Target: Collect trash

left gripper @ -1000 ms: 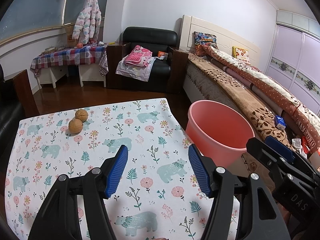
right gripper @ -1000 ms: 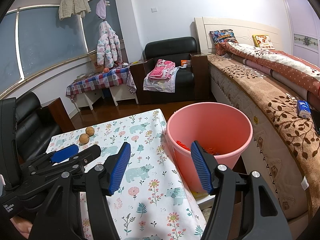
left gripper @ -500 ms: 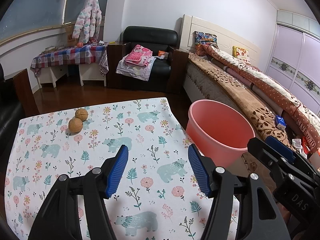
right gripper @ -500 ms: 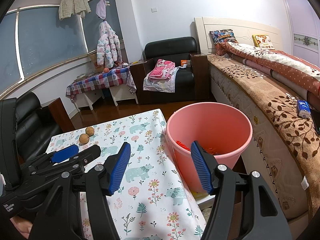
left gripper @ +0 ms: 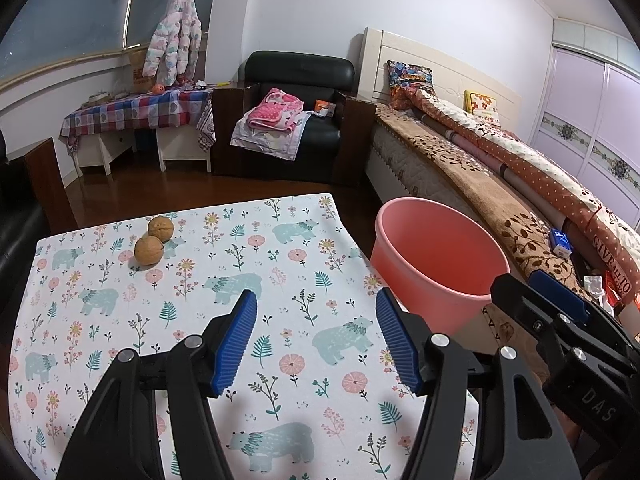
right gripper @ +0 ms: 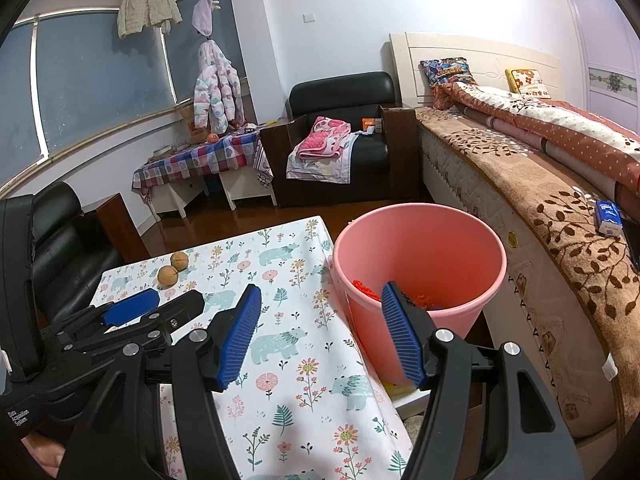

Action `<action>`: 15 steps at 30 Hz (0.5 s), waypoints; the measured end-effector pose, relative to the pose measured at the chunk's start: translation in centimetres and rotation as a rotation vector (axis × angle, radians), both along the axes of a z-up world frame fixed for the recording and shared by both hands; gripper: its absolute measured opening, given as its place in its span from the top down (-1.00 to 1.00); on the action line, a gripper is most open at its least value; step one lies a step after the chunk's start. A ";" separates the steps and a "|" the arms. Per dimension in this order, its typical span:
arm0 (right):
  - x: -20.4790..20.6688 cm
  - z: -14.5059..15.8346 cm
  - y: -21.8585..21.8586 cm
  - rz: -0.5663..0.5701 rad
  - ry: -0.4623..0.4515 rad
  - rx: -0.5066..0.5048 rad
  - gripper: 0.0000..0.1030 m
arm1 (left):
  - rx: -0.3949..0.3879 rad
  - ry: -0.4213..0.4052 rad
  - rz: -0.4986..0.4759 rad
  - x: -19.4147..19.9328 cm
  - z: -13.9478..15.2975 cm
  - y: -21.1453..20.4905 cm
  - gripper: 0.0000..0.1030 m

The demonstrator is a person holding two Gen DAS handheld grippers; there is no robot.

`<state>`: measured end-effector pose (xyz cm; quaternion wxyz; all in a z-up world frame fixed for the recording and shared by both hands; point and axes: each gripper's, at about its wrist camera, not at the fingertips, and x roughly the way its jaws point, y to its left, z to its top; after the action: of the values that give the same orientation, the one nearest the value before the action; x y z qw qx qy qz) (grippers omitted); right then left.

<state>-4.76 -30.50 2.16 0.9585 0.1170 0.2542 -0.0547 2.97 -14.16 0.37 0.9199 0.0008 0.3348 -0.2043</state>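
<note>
Table point(left gripper: 120, 360): it is wearing a cloth printed with bears and flowers, and it is filling the near part of both views; apart from two nuts it is carrying nothing that shows.

Pink bucket point(right gripper: 420, 220): it is standing just off the table's right edge, between the table and the bed point(right gripper: 560, 208). In the right wrist view some red and orange scraps are lying at its bottom, so it is reading as the trash bin already in use.

Left gripper point(left gripper: 316, 340): it is hovering above the middle of the cloth with its blue pads point(left gripper: 236, 340) standing well apart and nothing between them.

Right gripper point(right gripper: 320, 332): it is hanging over the table's right edge, its right pad in front of the bucket's wall; the fingers are spread wide and are holding nothing.

Walnuts point(left gripper: 149, 251): two brown, walnut-like balls are sitting close beside each other, perhaps touching, near the far left corner of the table, well apart from both grippers.

Step in hand: by my reading this is a pause between pickups, with both hands empty and waiting.

Next move: if the walnuts are counting as trash, the left gripper is the nearer one. It is needing to reach forward and left, straddle one nut, and close squarely across its middle, since a round hard shell is likely to squirt out of an off-centre pinch. Then comes a carry across to the bucket.
</note>
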 end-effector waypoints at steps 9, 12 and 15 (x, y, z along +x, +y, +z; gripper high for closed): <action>0.0 -0.1 0.1 0.000 0.002 0.001 -0.22 | 0.003 0.006 0.000 0.0 -0.3 0.0 -0.20; 0.0 -0.1 0.0 0.000 0.001 0.001 -0.22 | 0.003 0.006 -0.001 0.0 -0.3 0.0 -0.20; 0.0 -0.1 0.0 0.000 0.002 0.001 -0.22 | 0.003 0.006 -0.001 0.1 -0.2 0.0 -0.20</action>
<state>-4.78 -30.47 2.10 0.9581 0.1176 0.2553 -0.0547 3.08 -14.19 0.18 0.9188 0.0016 0.3378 -0.2041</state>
